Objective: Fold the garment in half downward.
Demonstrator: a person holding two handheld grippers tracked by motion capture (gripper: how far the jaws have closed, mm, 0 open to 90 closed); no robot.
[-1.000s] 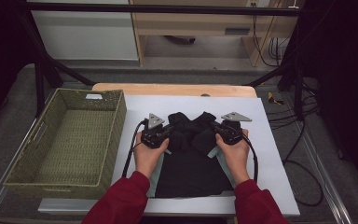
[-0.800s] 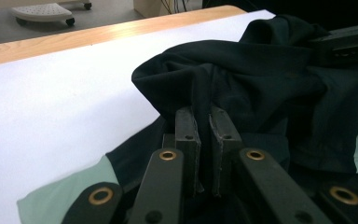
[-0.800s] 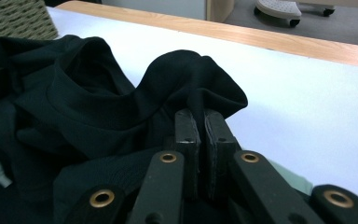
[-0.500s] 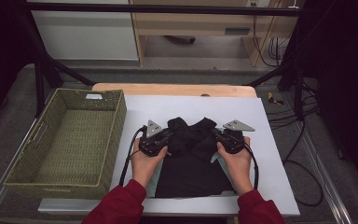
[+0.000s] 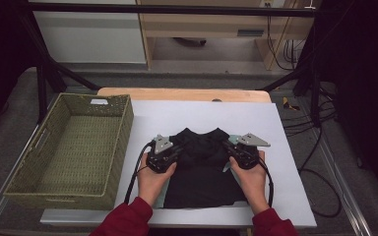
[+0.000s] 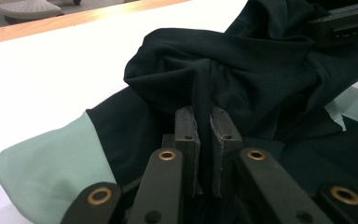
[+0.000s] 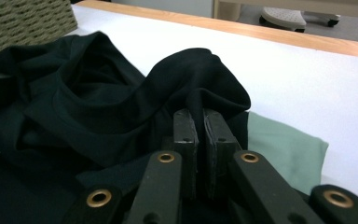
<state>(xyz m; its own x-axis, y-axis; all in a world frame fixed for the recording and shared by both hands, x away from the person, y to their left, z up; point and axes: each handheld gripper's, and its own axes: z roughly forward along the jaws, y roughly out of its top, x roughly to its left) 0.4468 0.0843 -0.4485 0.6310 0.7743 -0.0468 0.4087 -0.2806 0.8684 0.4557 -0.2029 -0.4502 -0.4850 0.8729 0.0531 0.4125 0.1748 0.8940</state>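
**Black shirt pinched at both shoulders on the counter**

Black fabric with pale mint-green sleeve ends: that is the shirt (image 5: 199, 167) I am working on. It lies on the white sheet (image 5: 285, 142) covering the counter, just right of the woven basket (image 5: 74, 147). Its lower half is spread flat toward me, while the upper part is bunched and folded over, with the collar humped up between my two tools.

My left tool (image 5: 173, 153) has its jaws closed on a fold of the black cloth at the shirt's left shoulder. My right tool (image 5: 230, 149) is clamped the same way on a fold at the right shoulder. Both of my hands rest low on the counter, in red sleeves.

From the high view I get the layout: shirt centred on the sheet, basket apart from it on the left. The left gripper view adds the cloth rising in a ridge between the pads (image 6: 186, 135), a mint sleeve end (image 6: 46, 163) lying flat beside them, and the other tool across the heap. The right gripper view shows the opposite mint sleeve end (image 7: 284, 144) and a corner of the basket (image 7: 23, 18) beyond the folds.
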